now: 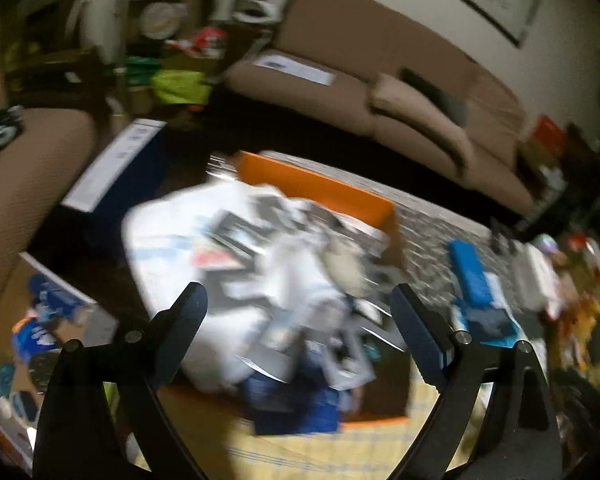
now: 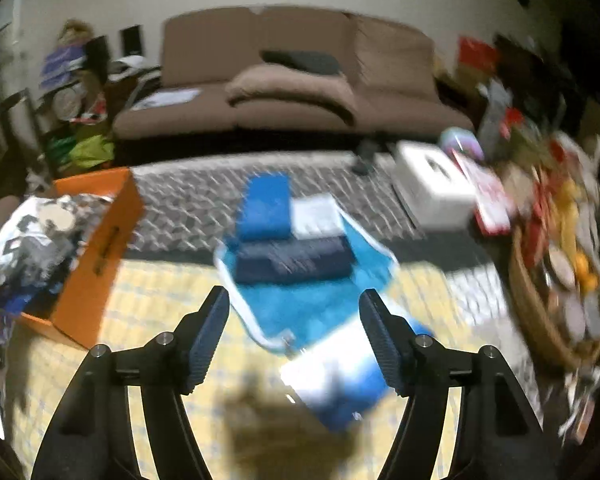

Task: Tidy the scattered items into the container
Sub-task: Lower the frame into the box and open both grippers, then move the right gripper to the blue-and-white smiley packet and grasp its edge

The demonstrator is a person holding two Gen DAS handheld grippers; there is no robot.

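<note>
Right gripper (image 2: 294, 332) gapes empty; navy folded item (image 2: 294, 262) lies just above it, long axis crosswise, orange container (image 2: 100, 240) left.

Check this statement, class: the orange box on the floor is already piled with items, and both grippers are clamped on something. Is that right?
Not quite. The orange box is piled with items, but neither gripper holds anything. In the left wrist view the left gripper stands open above the pile, and in the right wrist view the right gripper stands open over the blue cloth, pads touching nothing.
</note>
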